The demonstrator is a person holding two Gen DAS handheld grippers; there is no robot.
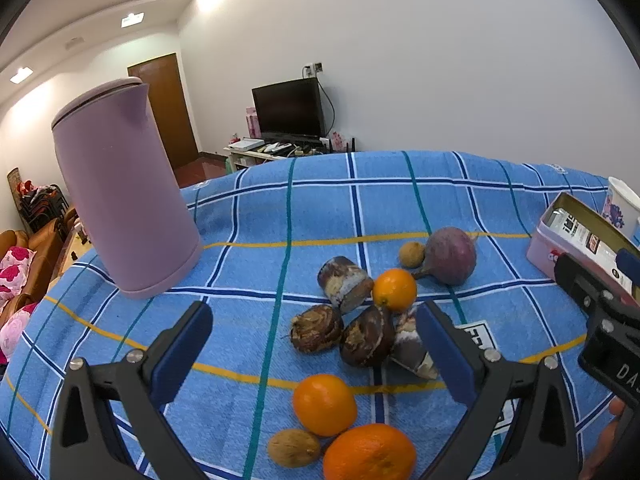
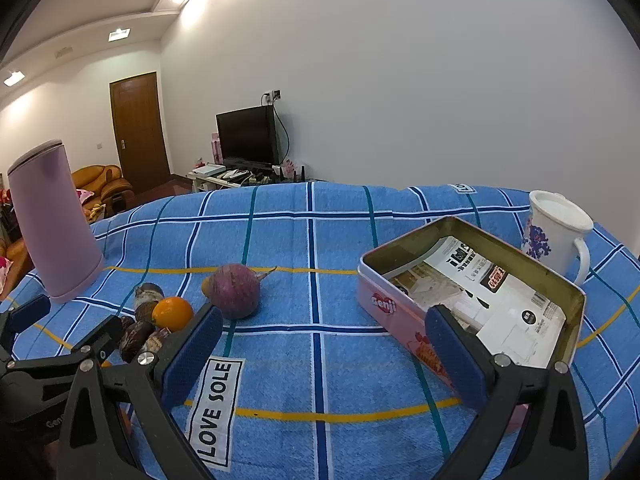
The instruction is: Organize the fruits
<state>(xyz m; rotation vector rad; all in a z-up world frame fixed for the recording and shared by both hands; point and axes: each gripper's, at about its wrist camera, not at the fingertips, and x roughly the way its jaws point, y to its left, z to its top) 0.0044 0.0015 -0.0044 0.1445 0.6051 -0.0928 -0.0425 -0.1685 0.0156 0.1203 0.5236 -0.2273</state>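
Both grippers hang wide apart over the blue checked cloth [image 2: 320, 240] that covers the counter, and neither holds anything. The left gripper [image 1: 314, 354] looks down on the fruit pile near the counter's near edge: three oranges [image 1: 325, 404], two walnuts [image 1: 294, 448], several brown water chestnuts [image 1: 367, 336] packed touching one another, and behind them a purple turnip-like root [image 1: 450, 256] with a tail. The right gripper [image 2: 324, 354] hovers toward the right side, just in front of the open pink tin [image 2: 384, 300], which already holds printed packets.

The tin looks like the likely destination, though that is a guess. The main risk is the crowding. A finger pushed between the chestnuts and the middle orange [image 1: 395, 290] could nudge round fruit, and the near oranges sit close enough to the edge to roll off. The soft cloth may bunch under a dragging finger. The tall lilac kettle [image 1: 124, 200] at the left and the flowered mug [image 2: 556, 232] behind the tin could be knocked by a wide swing.
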